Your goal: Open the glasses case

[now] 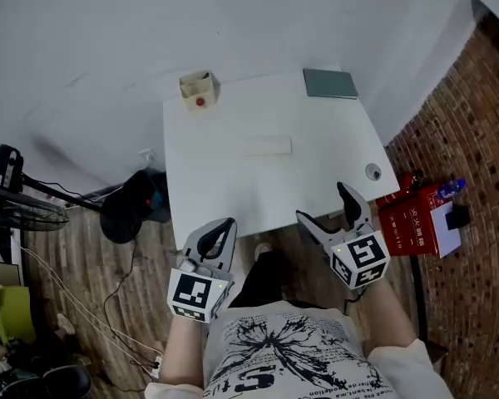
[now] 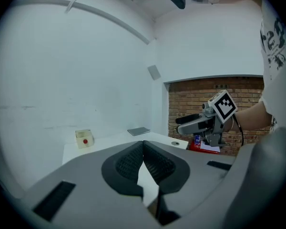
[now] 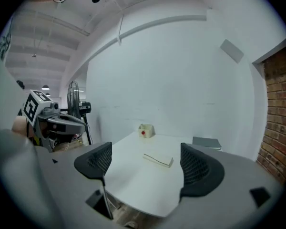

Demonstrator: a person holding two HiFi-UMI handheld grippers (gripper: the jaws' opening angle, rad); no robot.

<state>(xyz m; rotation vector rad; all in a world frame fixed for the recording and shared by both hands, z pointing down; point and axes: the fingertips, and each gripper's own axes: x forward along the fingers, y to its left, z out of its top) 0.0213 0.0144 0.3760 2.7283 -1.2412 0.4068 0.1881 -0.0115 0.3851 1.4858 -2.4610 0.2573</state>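
Head view: glasses case (image 1: 267,146) is seen flat at the middle of the counter (image 1: 224,198), apparently closed, well apart from both tools. Left tool (image 1: 224,228) and right tool (image 1: 325,205) are held off the near edge, nothing gripped.

Left gripper view: the left tool's jaws are pressed together, empty. The case isn't seen here. Risk: if brought in like this, the case can't be pinned and is likely shoved across the smooth top.

Right gripper view: the right tool's jaws are spread wide, with the case framed between them but far ahead. Risk: the case is thin and low and its seam isn't resolved. The lid may be missed, or the whole case lifted if the base isn't held. Box with red button (image 3: 145,130) could be knocked on overshoot.
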